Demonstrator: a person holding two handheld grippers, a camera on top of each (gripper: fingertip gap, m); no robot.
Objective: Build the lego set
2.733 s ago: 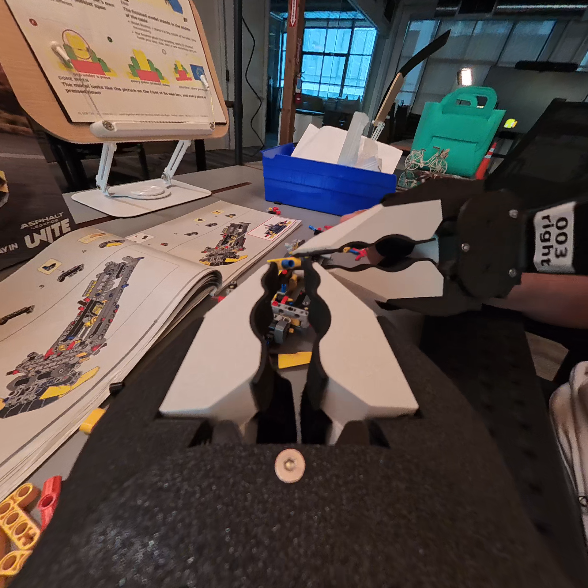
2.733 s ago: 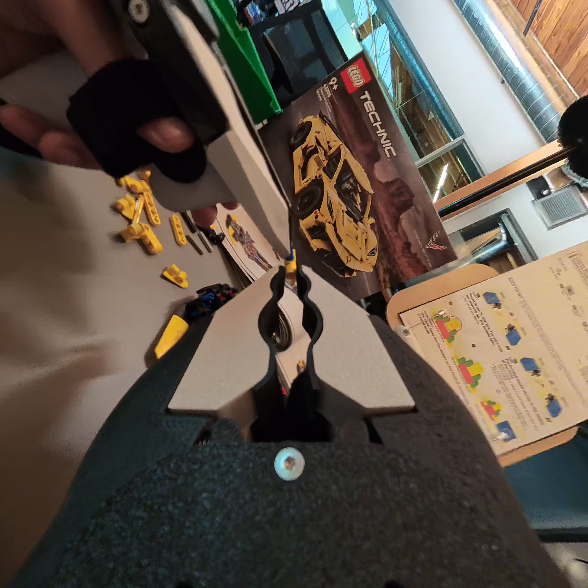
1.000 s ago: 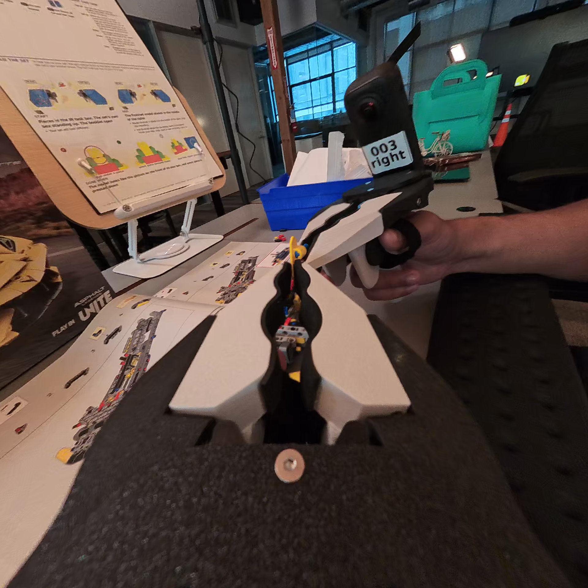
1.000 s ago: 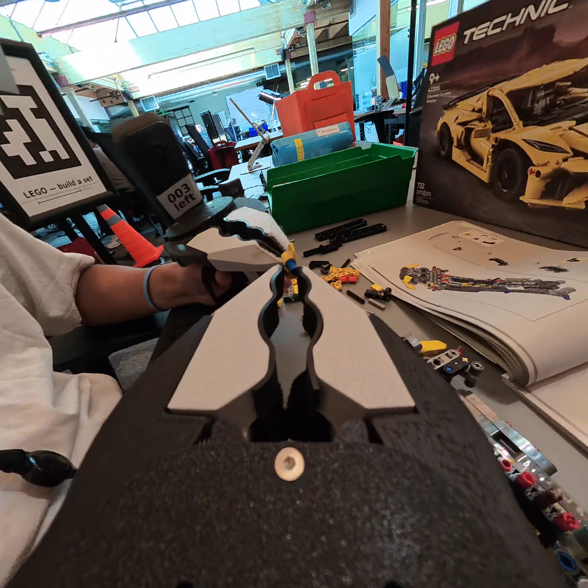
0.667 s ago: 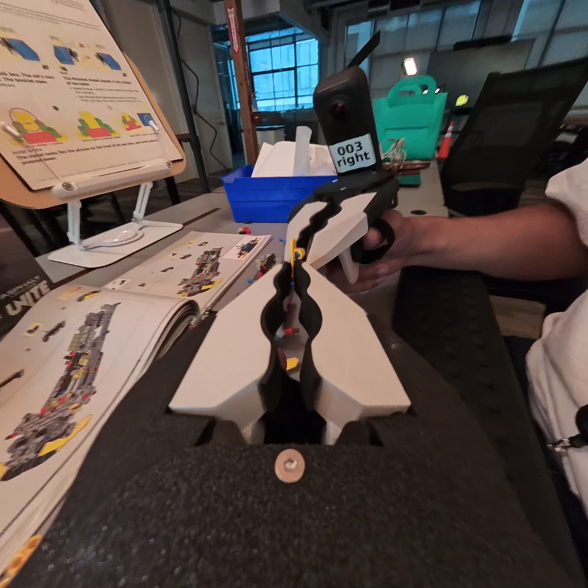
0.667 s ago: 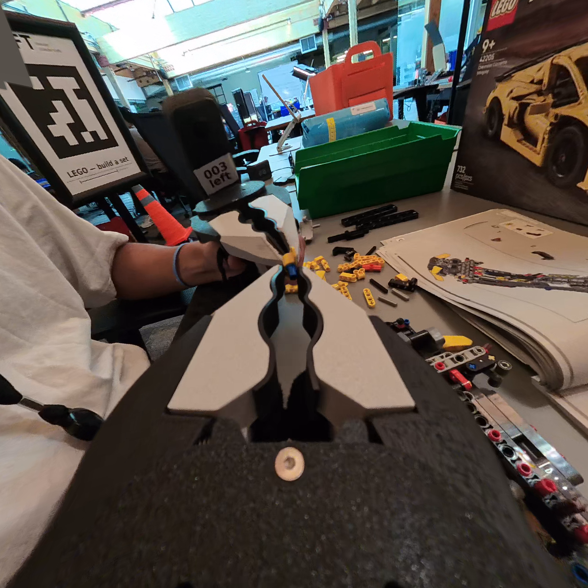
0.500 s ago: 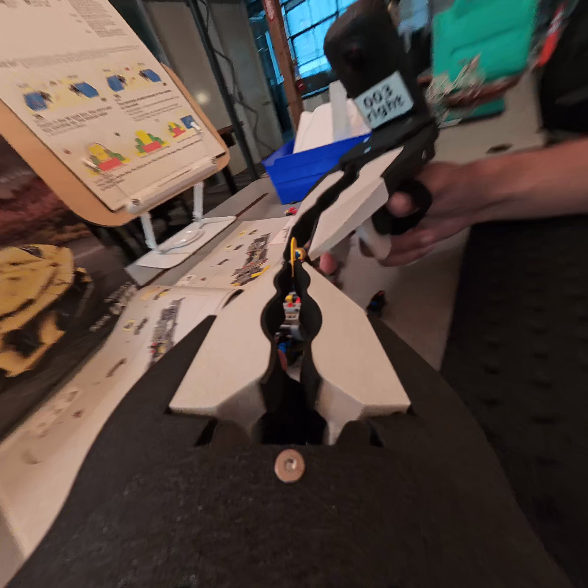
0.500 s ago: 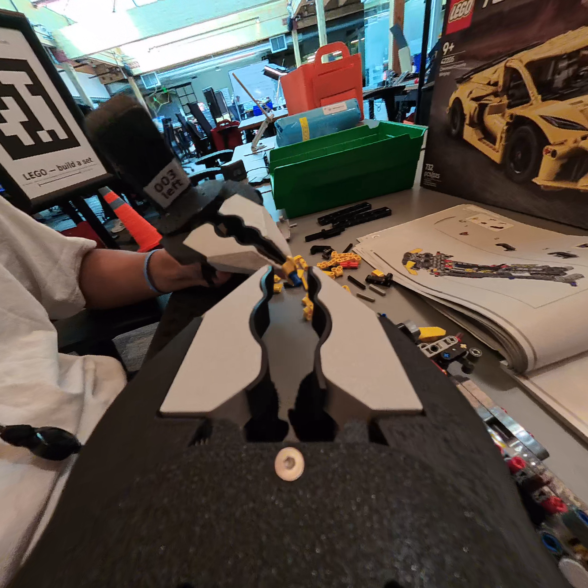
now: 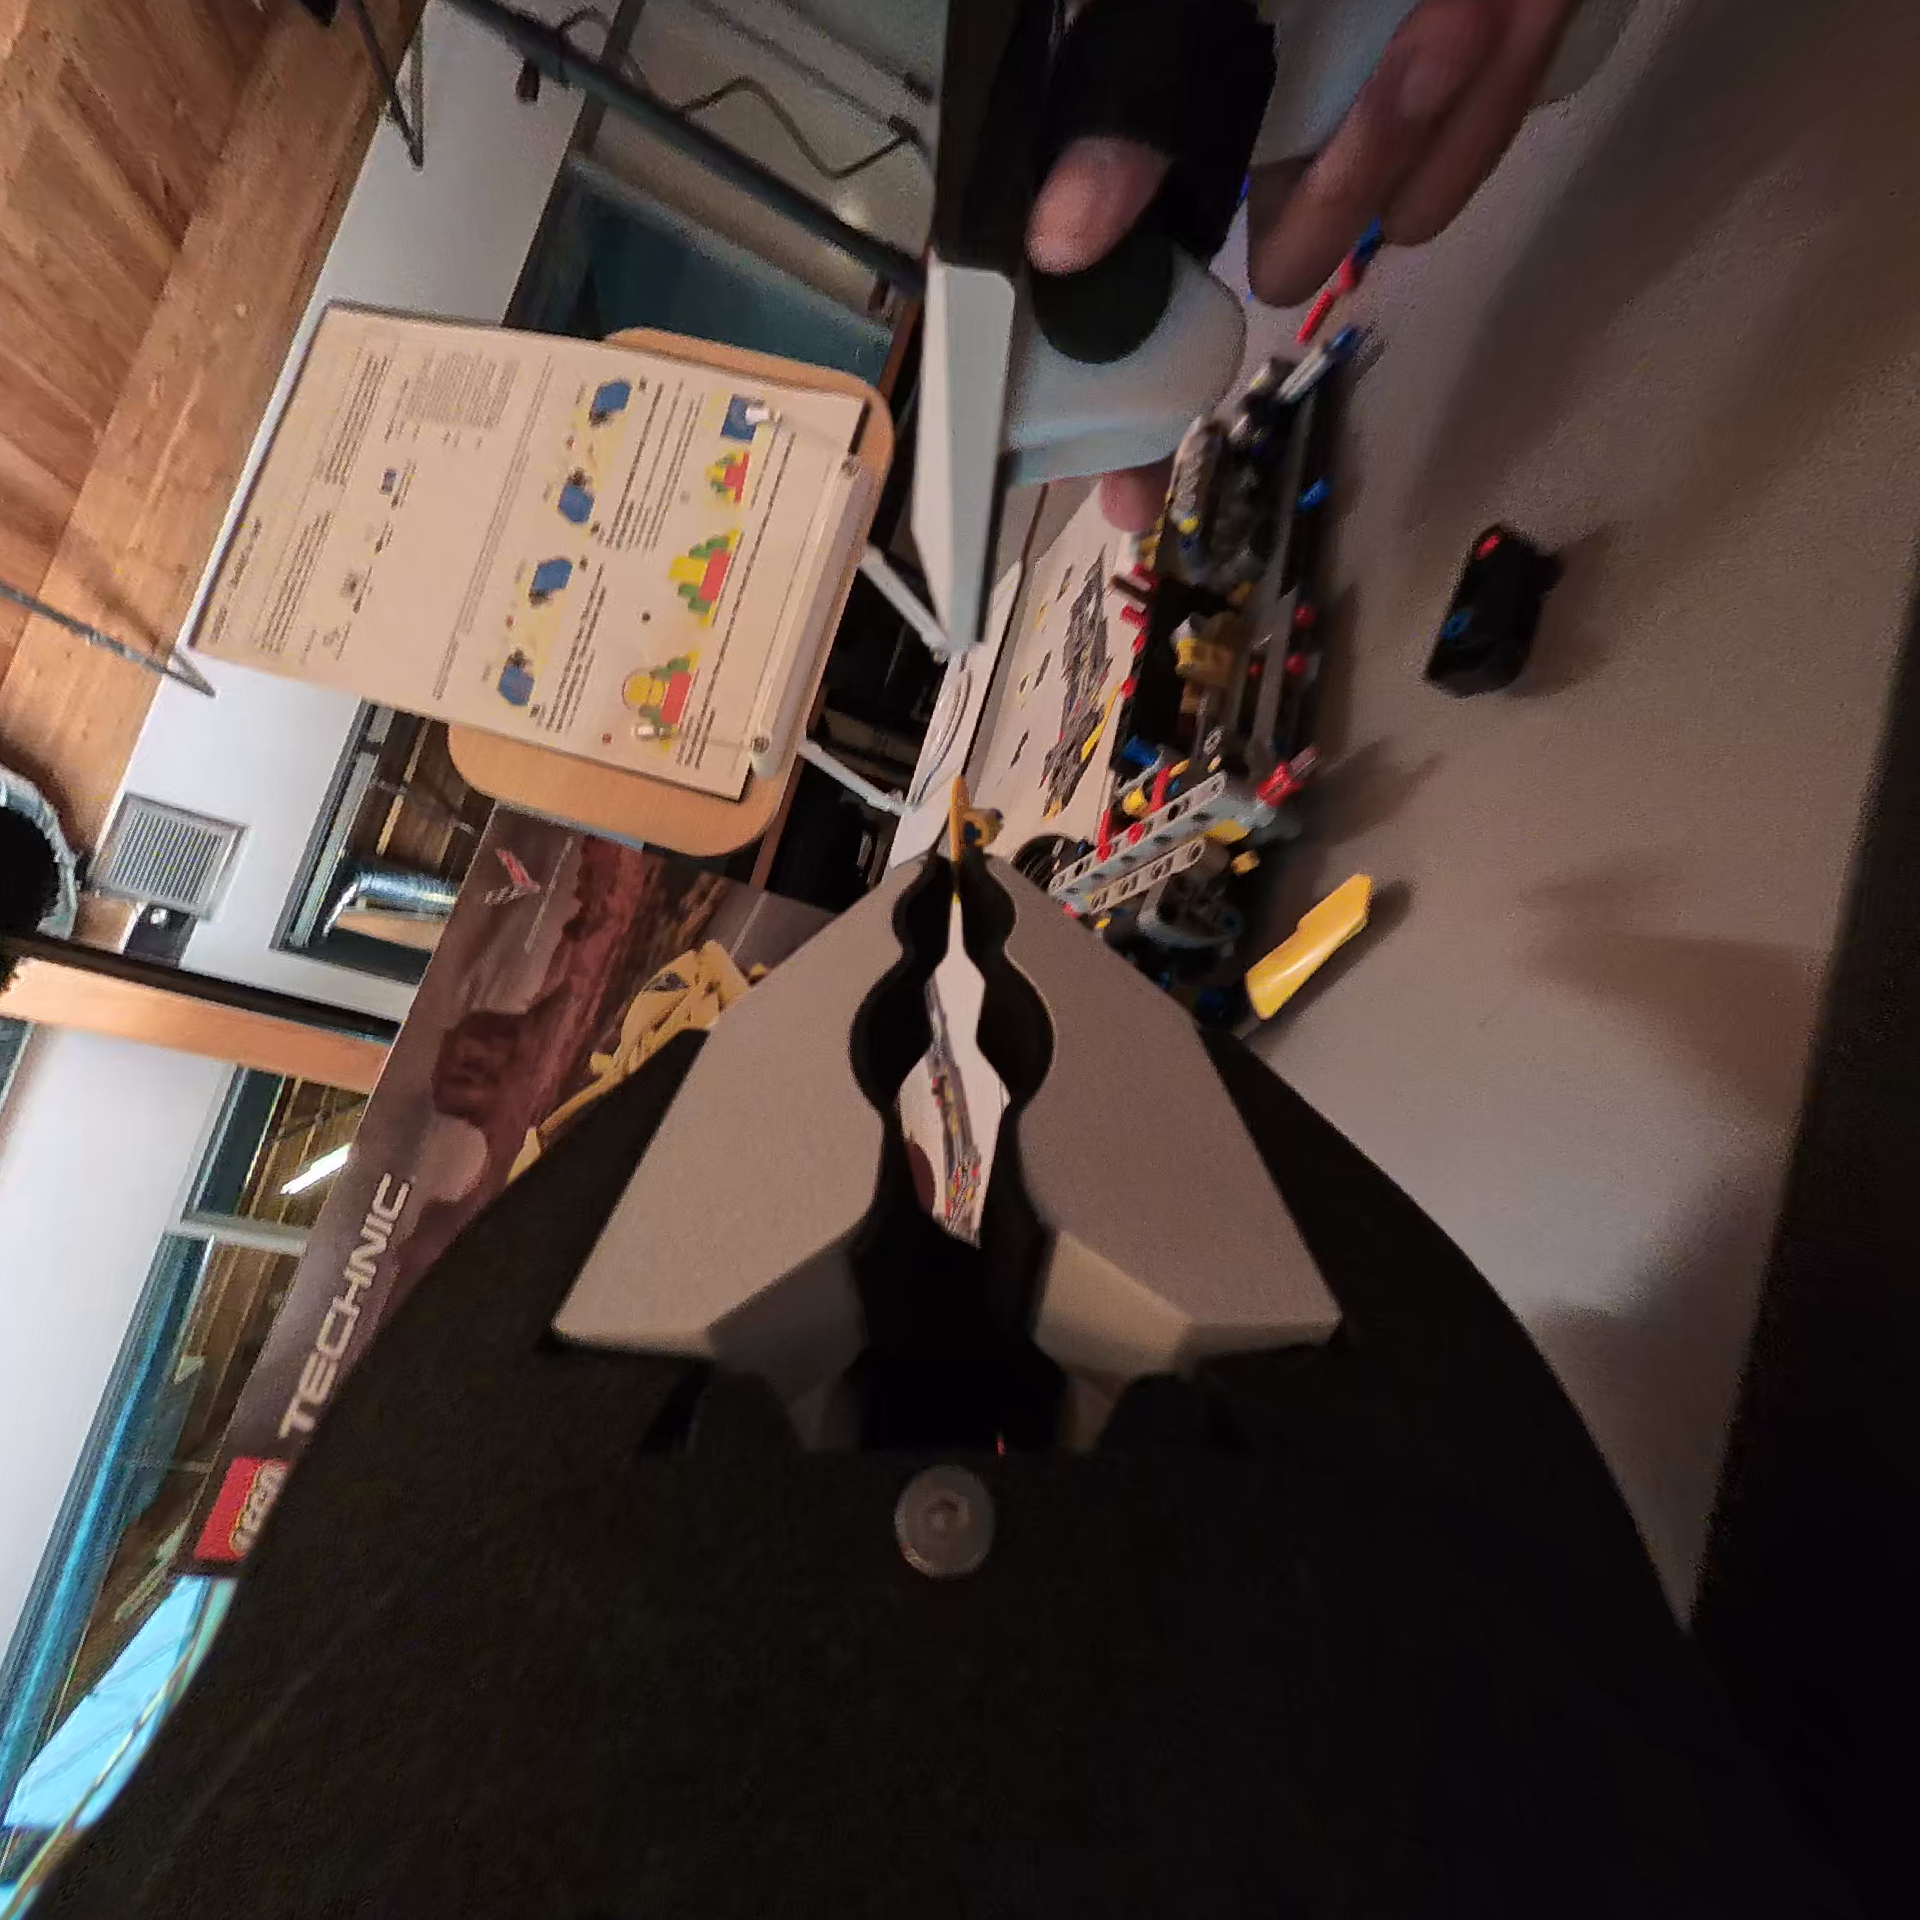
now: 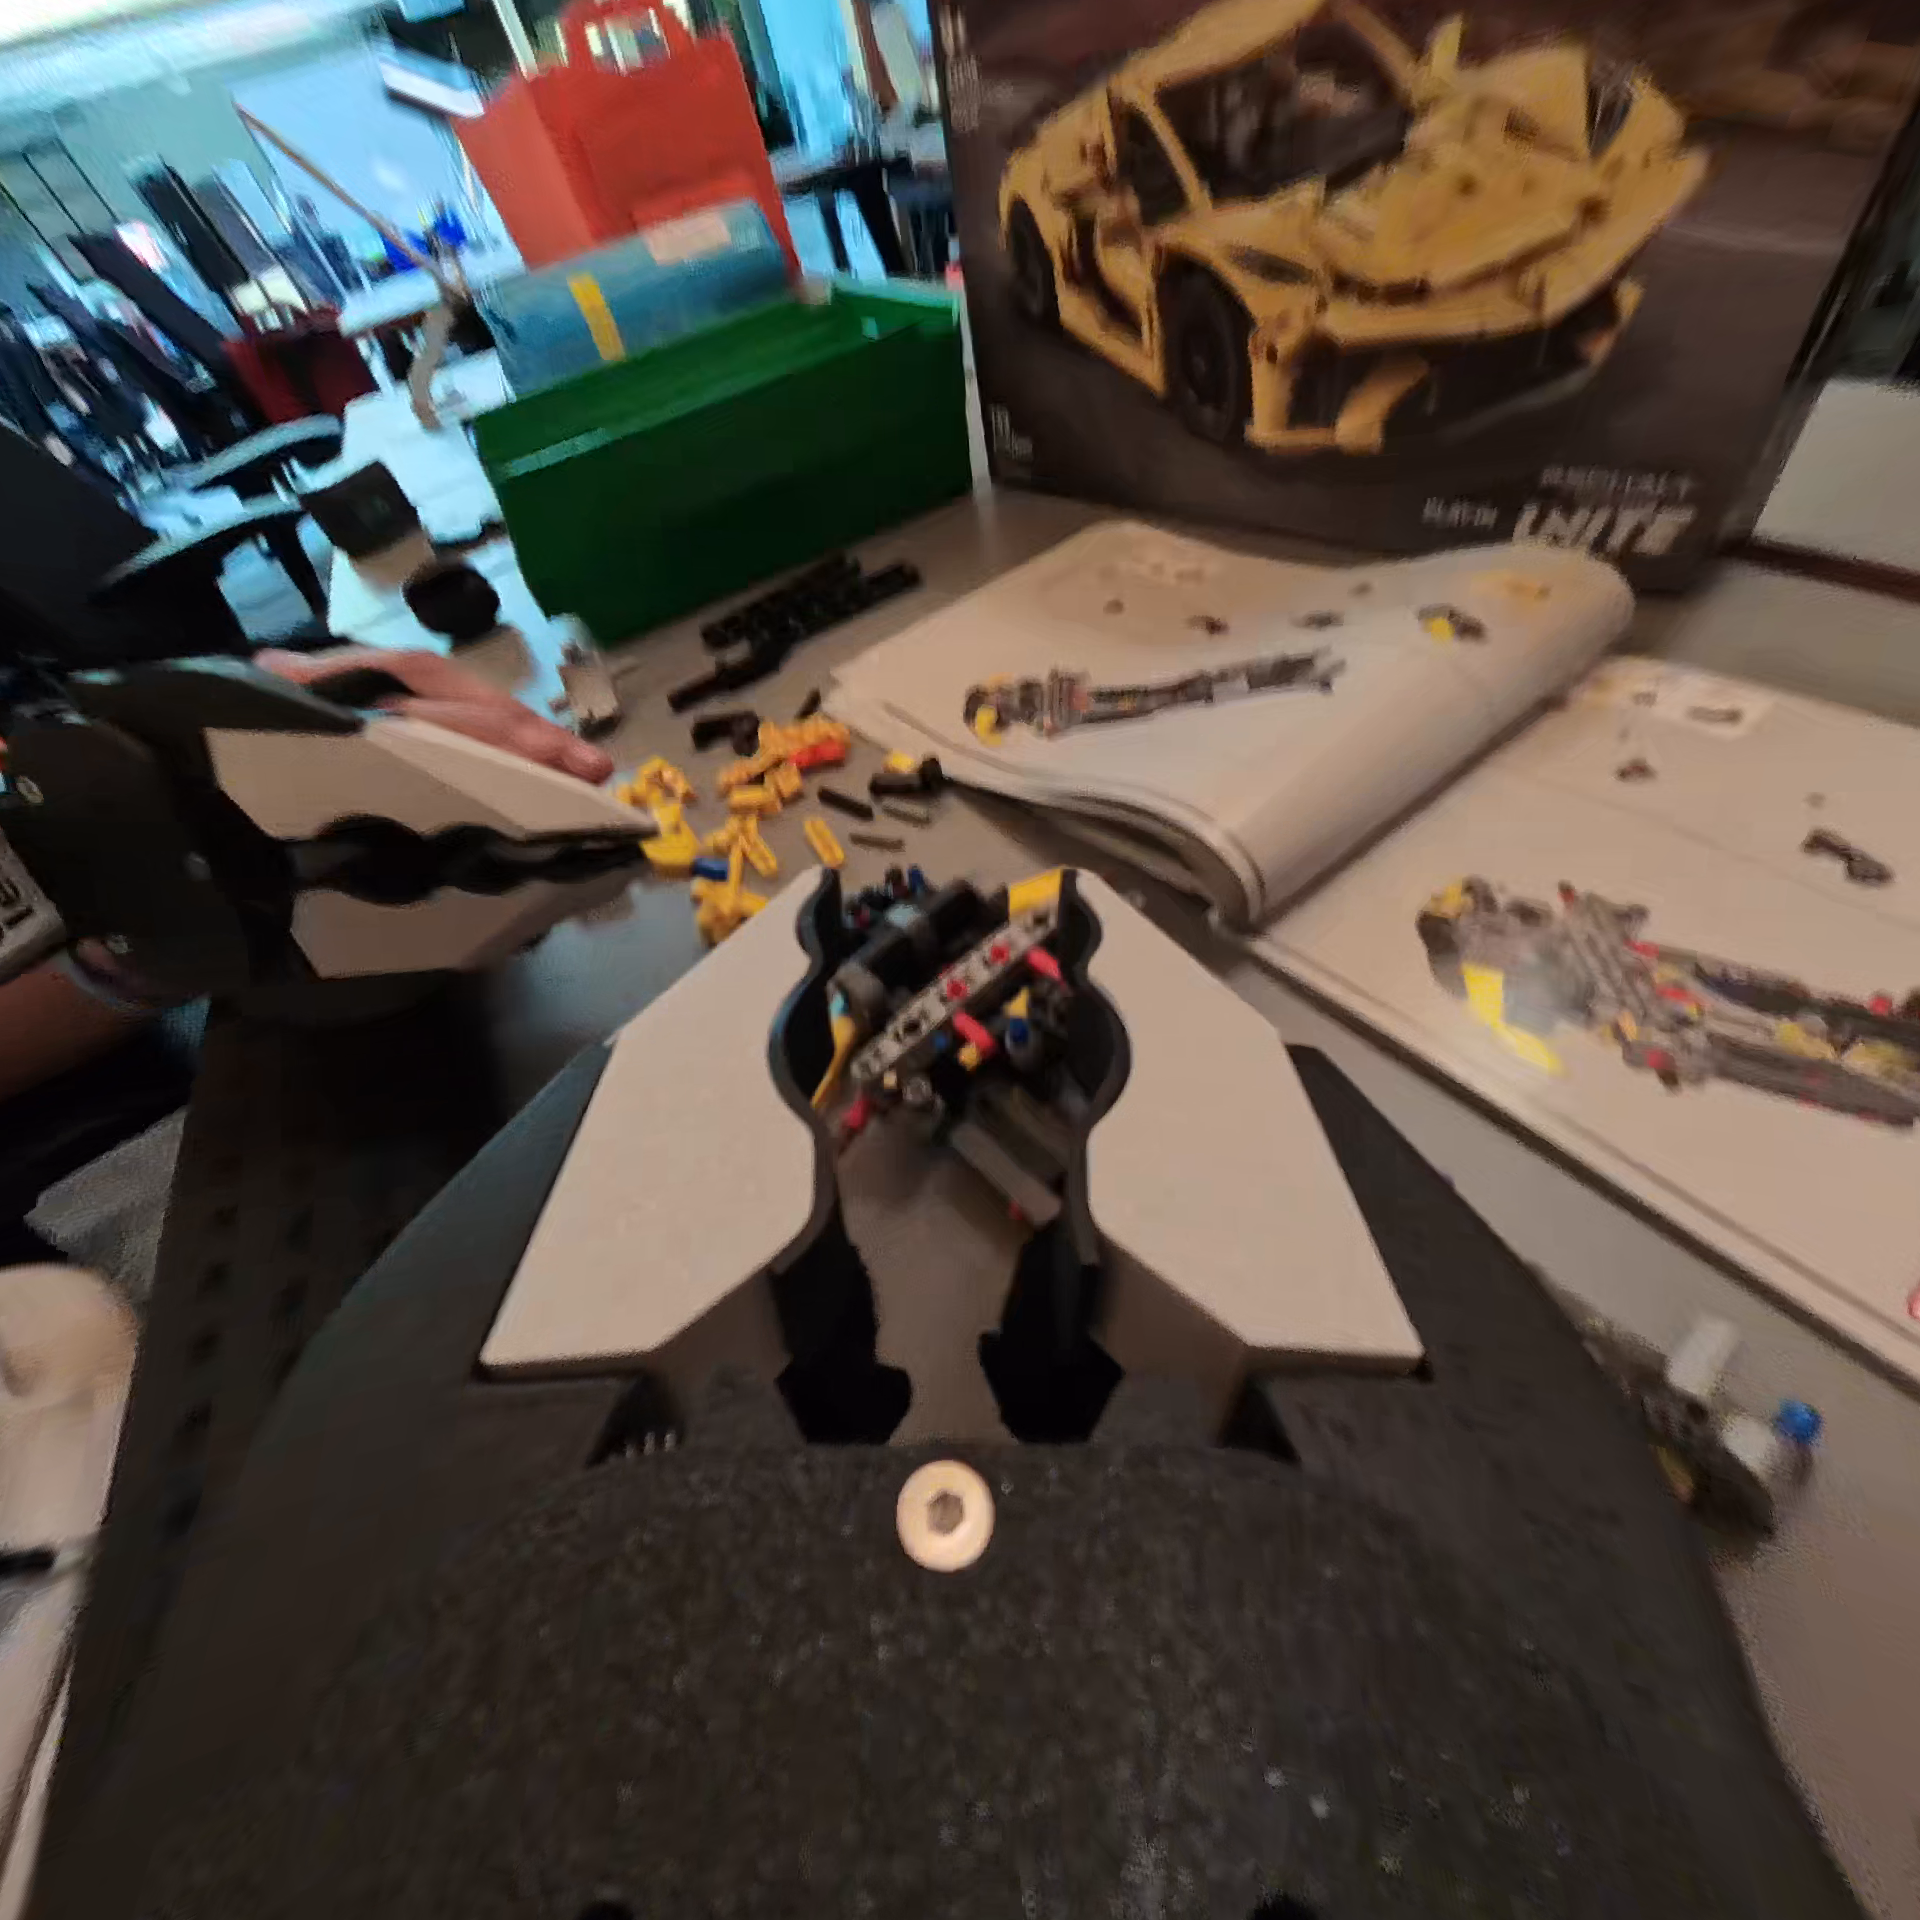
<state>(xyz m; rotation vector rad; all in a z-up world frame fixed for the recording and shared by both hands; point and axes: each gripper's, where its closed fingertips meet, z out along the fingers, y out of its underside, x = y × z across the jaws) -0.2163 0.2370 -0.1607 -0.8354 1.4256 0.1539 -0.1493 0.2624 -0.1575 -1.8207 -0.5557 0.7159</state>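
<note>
My left gripper [image 9: 958, 873] is shut on a small yellow piece with a blue pin [image 9: 968, 826], which sticks out past the tips. In the right wrist view, the left gripper [image 10: 634, 847] lies on its side at the left, above the table. My right gripper [image 10: 948, 883] is open. Its jaws stand on either side of the partly built black and grey chassis [image 10: 945, 997]; I cannot tell whether they touch it. In the left wrist view, the chassis [image 9: 1216, 665] lies on the table, with the right gripper [image 9: 966, 540] above its far end.
Loose yellow pieces [image 10: 748, 810] and black beams [image 10: 800, 613] lie in front of a green bin [image 10: 727, 468]. The open instruction booklet [image 10: 1247, 727] and the set's box [image 10: 1351, 260] are at the right. A yellow panel [image 9: 1309, 945], a small black part [image 9: 1486, 623] and an instruction stand [image 9: 582, 561] are nearby.
My right gripper has opened wider and dropped down over the chassis. My left gripper has rolled onto its side and moved away from the right one, still holding the yellow piece.
</note>
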